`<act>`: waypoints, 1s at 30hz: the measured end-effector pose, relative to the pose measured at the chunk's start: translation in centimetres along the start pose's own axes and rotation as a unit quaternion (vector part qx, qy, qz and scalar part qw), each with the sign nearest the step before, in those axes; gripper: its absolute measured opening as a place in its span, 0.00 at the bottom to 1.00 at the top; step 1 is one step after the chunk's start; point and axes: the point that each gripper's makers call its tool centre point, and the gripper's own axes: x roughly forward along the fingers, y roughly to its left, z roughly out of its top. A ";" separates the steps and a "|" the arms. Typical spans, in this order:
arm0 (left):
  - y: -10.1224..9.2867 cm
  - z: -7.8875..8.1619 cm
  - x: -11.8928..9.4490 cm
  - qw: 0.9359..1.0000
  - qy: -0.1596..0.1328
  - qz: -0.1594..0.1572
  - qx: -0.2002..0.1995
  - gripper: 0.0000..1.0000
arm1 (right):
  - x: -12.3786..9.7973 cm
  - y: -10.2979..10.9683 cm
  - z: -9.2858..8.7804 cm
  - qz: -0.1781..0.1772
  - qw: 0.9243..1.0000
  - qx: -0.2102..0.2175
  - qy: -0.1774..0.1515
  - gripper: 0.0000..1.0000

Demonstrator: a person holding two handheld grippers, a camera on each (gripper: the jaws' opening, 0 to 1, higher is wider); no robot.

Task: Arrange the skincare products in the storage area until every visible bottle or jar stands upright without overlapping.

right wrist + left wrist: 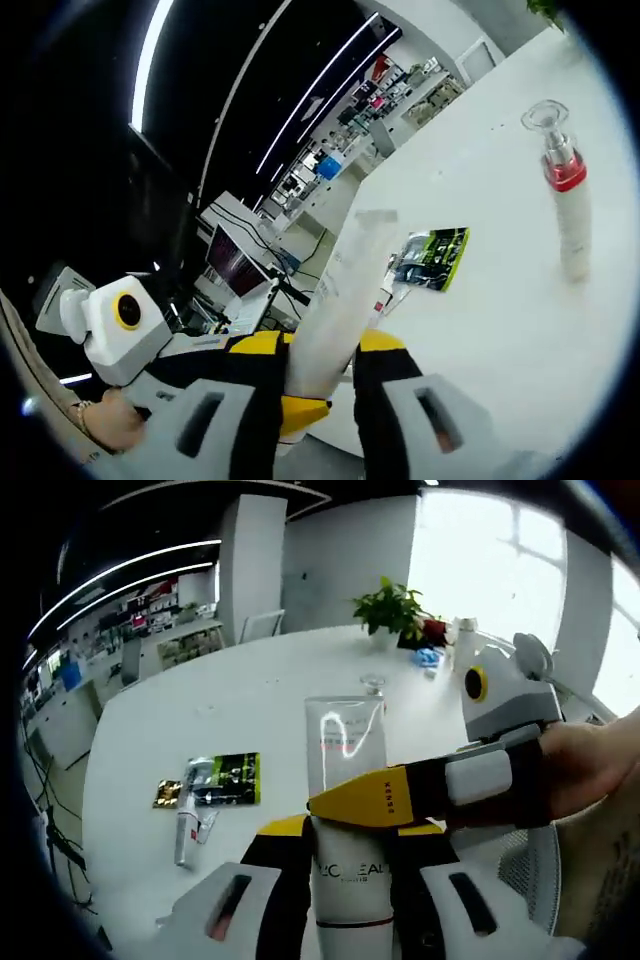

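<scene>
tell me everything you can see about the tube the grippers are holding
The tube is white and matte, like soft plastic, with dark L'OREAL lettering low on its body, small red print higher up and a flat crimped end pointing away from the camera. A thin dark band rings it near the cap end. The left gripper clamps it there between its black and yellow jaws, and the right gripper crosses in from the side, one yellow jaw lying over its middle. It is lifted above the white table, not resting on it.

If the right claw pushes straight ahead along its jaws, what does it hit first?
The white squeeze tube already between its jaws; beyond that, the green-and-black sachet lying flat on the white table. Depth is unclear.
</scene>
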 end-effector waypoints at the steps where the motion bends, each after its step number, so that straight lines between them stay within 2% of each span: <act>1: 0.1 -0.1 -0.1 1.000 0.000 0.001 0.004 0.27 | 0.0 0.2 0.0 0.001 1.000 -0.004 0.001 0.23; 4: 0.3 -0.4 -0.3 1.000 0.000 0.000 -0.001 0.28 | 0.1 1.3 0.1 0.020 0.999 -0.032 -0.001 0.16; 5: 0.3 -0.4 -0.3 1.000 -0.001 -0.002 -0.003 0.28 | 0.1 1.1 0.0 0.015 0.997 -0.075 0.008 0.15; 6: 0.3 -0.6 -0.3 1.000 0.002 -0.007 -0.005 0.29 | 0.1 1.1 -0.2 0.011 0.996 -0.086 0.018 0.15; 10: 0.2 -0.4 -0.7 1.000 -0.009 -0.025 -0.007 0.29 | 0.1 1.4 -0.1 0.019 0.996 -0.083 0.020 0.13; 13: 0.2 -0.1 -1.0 0.999 -0.011 -0.040 0.009 0.30 | -0.1 1.6 0.4 0.025 0.993 -0.117 0.024 0.13; 14: 0.2 -0.2 -1.1 0.999 -0.005 -0.043 0.014 0.34 | -0.2 1.7 0.6 0.027 0.992 -0.123 0.025 0.13; 17: 0.3 -0.4 -1.9 0.998 0.006 -0.066 0.016 0.43 | -0.5 2.0 1.3 0.048 0.984 -0.171 0.033 0.13; 18: 0.5 -0.4 -2.2 0.998 0.005 -0.066 0.018 0.44 | -0.6 2.1 1.5 0.055 0.980 -0.187 0.037 0.13; 21: 0.8 0.1 -3.4 0.995 0.005 -0.093 0.021 0.45 | -0.8 2.6 1.7 0.080 0.969 -0.227 0.053 0.13; 22: 0.7 0.5 -3.9 0.994 0.004 -0.109 0.029 0.47 | -0.9 2.9 1.6 0.099 0.961 -0.252 0.066 0.13; 23: 0.7 0.9 -4.2 0.993 0.002 -0.113 0.036 0.47 | -1.0 3.1 1.5 0.110 0.955 -0.264 0.076 0.13; 24: 0.8 1.2 -4.7 0.990 0.009 -0.122 0.071 0.47 | -1.2 3.5 1.2 0.132 0.945 -0.285 0.094 0.13; 25: 0.7 1.4 -5.0 0.987 0.015 -0.132 0.094 0.47 | -1.3 3.8 0.9 0.146 0.938 -0.297 0.106 0.13; 26: 0.3 1.6 -5.4 0.981 0.026 -0.153 0.115 0.47 | -1.4 4.3 0.8 0.163 0.929 -0.311 0.113 0.13; 28: -0.3 2.8 -6.1 0.976 0.016 -0.182 0.122 0.48 | -1.8 5.4 0.1 0.203 0.913 -0.328 0.134 0.13; 29: -0.7 3.4 -6.4 0.973 0.010 -0.197 0.121 0.47 | -1.9 5.6 -0.1 0.211 0.908 -0.335 0.141 0.13; 30: -1.2 4.3 -6.8 0.969 0.002 -0.217 0.117 0.46 | -2.0 6.0 -0.6 0.227 0.894 -0.354 0.156 0.13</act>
